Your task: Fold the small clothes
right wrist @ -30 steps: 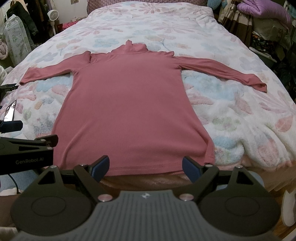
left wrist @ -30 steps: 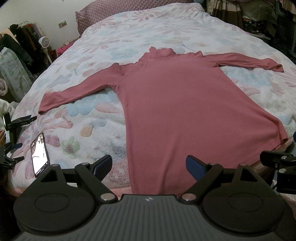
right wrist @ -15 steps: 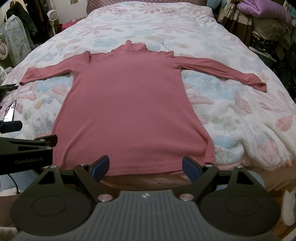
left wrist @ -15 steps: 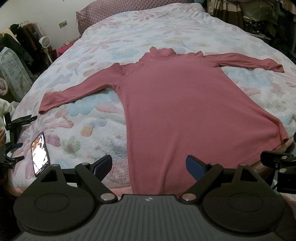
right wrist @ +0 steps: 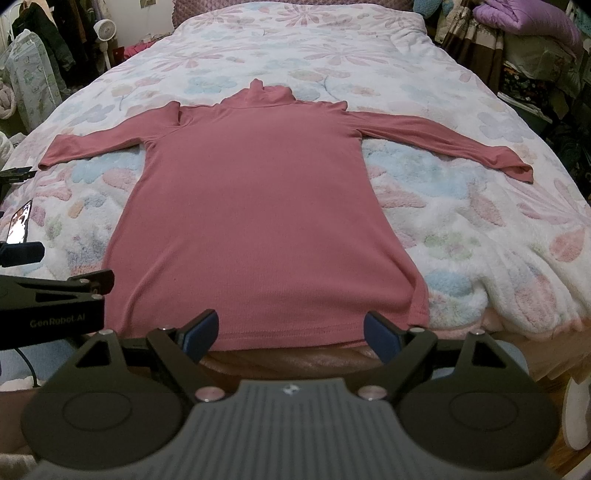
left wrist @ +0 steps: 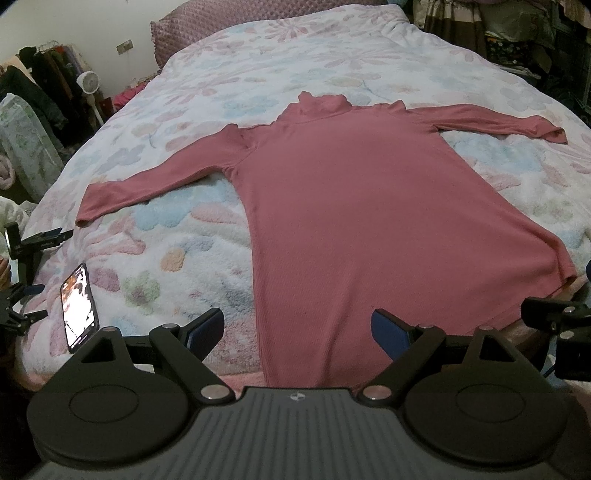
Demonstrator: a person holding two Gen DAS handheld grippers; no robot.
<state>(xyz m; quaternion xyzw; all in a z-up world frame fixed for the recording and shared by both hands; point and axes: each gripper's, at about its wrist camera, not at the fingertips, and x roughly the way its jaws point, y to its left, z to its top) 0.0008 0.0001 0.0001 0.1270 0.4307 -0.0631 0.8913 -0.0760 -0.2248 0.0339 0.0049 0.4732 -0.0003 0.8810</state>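
At the left edge of the bed a phone with a lit screen stands propped beside a black clamp stand. Between it and the pink top lies a bare strip of fleecy blanket. The left gripper hangs at the near edge of the bed, its blue-padded fingers spread wide apart over the near left part of the hem, holding nothing. The right gripper hangs just short of the hem, its fingers equally wide apart and empty, the hem's right corner just beyond them. To the right of the top a broad stretch of blanket runs free to the bed's right edge.

The top lies flat in the middle of the bed, unfolded, high neck toward the far end and hem at the near edge. Both long sleeves are spread outward: the left sleeve slants toward the near left, the right sleeve toward the right, its cuff slightly curled. The body is smooth and widens toward the hem.

The blanket is white with pastel flowers. A small fan and hanging clothes stand at the far left, piled bedding at the far right.
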